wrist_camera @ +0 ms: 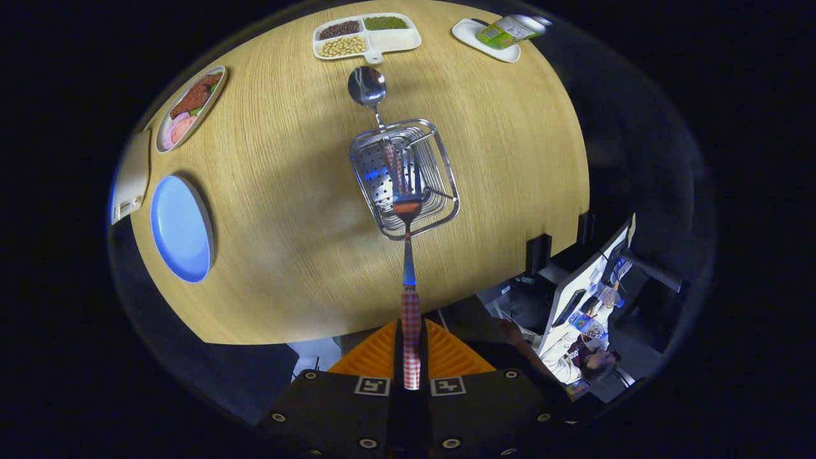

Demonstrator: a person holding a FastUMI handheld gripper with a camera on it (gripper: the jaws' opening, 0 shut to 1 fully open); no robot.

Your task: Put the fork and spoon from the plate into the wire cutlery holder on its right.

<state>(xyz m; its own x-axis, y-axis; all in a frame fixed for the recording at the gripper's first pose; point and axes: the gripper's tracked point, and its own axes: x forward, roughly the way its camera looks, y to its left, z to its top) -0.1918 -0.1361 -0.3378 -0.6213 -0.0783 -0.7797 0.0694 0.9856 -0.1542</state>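
Note:
My gripper (411,354) points straight down at the wooden table (287,255), shut on the checked red-and-white handle of a fork (408,255). The fork hangs tines-down, its tines inside the mouth of the wire cutlery holder (440,166) directly below. A spoon (368,87) stands in the holder, its bowl sticking out past the holder's far rim. The blue plate (180,228) lies far off to the left of the holder with nothing on it.
A three-part dish of beans and grains (364,36) and a small tray with a green can (503,32) sit beyond the holder. An oval dish of food (190,107) lies by the plate. A seated person (577,357) and desks lie past the table's right edge.

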